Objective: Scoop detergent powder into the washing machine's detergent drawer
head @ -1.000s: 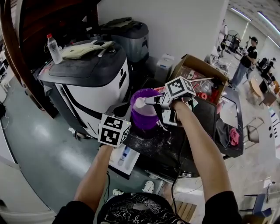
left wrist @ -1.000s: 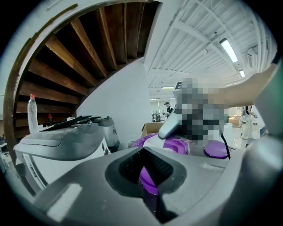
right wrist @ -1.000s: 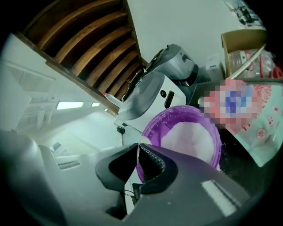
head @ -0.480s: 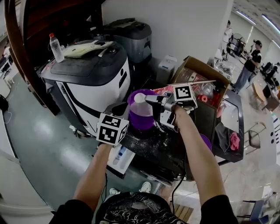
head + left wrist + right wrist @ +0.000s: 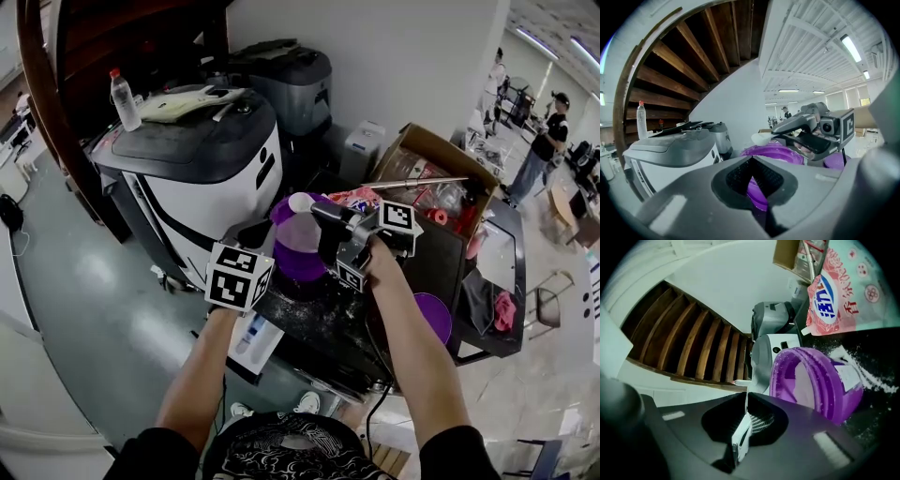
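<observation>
Right gripper (image 5: 745,418): fingers clamped on the white scoop (image 5: 300,202) handle.
Left gripper (image 5: 751,183): fingers together, nothing between.
Purple tub (image 5: 298,253): just beyond both fingertips, below the scoop.

Detergent tub (image 5: 298,247) on table (image 5: 314,323) before me. Washing machine (image 5: 192,178) left of it, water bottle (image 5: 123,101) on top. Cardboard box (image 5: 433,157) behind, right. My left gripper (image 5: 253,236) just left of tub; scoop (image 5: 301,202) in my right gripper (image 5: 323,216) above it.

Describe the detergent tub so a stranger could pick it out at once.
Find the white-and-black machine; a dark surface dusted with white powder lies to its right. The tub stands at that surface's edge nearest the machine: the only open purple container, with a white scoop held above it.
</observation>
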### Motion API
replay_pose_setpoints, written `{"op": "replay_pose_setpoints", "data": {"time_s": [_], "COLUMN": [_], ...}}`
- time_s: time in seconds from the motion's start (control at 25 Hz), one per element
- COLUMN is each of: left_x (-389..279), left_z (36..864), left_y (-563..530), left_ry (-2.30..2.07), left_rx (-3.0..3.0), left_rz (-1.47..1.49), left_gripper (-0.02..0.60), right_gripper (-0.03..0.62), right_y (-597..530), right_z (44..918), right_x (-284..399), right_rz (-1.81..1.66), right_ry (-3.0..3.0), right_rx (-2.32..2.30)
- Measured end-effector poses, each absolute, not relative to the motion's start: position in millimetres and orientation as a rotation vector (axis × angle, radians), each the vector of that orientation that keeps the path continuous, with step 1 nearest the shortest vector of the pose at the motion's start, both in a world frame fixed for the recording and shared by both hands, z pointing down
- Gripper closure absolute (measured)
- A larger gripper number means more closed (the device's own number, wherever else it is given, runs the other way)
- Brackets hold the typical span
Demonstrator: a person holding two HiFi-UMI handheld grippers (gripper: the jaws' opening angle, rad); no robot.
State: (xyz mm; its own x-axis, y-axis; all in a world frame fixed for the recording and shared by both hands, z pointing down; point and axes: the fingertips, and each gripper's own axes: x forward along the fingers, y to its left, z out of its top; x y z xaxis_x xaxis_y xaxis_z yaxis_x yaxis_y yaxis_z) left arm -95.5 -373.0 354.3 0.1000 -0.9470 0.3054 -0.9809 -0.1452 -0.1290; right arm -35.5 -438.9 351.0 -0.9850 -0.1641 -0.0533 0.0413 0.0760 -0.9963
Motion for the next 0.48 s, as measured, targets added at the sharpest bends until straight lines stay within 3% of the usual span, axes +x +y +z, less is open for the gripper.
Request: {"op": "replay_pose_setpoints", "data": {"time_s": [0.48], "left_x": [-97.8], "left_z": [355.3], "left_y": [-377.6], "left_ry": [-2.029], "left_rx": [2.192], "left_rz": [0.458], "left_gripper": [0.58], "right_gripper": [0.557], "right_y": [-448.5], "right_z": [348.2], "right_x": [-25.7], "right_rz": [-2.04], "right_ry": [1.995], "right_rx": [-0.087]}}
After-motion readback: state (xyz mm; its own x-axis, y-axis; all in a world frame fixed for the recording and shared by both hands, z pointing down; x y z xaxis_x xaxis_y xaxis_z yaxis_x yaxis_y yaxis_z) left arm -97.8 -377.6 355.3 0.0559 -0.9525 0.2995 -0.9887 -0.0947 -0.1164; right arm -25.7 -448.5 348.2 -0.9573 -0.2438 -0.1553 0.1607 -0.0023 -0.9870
